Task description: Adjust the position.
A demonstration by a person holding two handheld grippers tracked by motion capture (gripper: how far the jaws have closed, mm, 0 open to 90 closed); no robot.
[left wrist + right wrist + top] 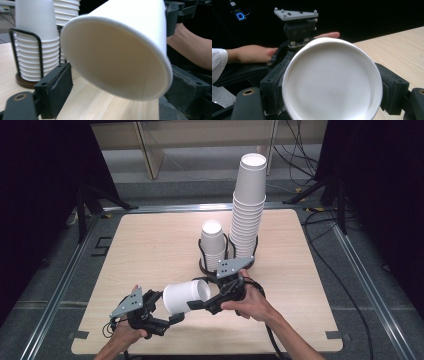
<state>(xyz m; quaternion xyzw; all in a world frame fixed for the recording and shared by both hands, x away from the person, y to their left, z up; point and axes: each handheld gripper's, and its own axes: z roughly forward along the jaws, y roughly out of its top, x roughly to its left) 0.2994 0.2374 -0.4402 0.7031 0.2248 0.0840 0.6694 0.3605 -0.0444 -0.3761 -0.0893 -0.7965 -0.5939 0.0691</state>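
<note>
**White paper cup held on its side between two claws**

Black wire makes up the cup holder (202, 251) at the middle of the wooden table (150, 245), and it has two compartments side by side. The left one holds a short stack of white paper cups (212, 242); the right one holds a tall stack (248, 205) that leans slightly and rises far above the wire.

Both forearms come in from the near edge. The left claw (172, 319) sits low at the near left, pointing right toward the cup's open mouth. In the left gripper view its jaws stand apart on either side of the rim, without pressing on it. The right claw (200, 304) reaches leftward from just in front of the holder and is clamped on the cup's base end, a pad on each side.

The single paper cup (184, 296) lies on its side above the table's near middle, between the two claws. It is plain white, smooth, undented, with a rolled rim.
</note>
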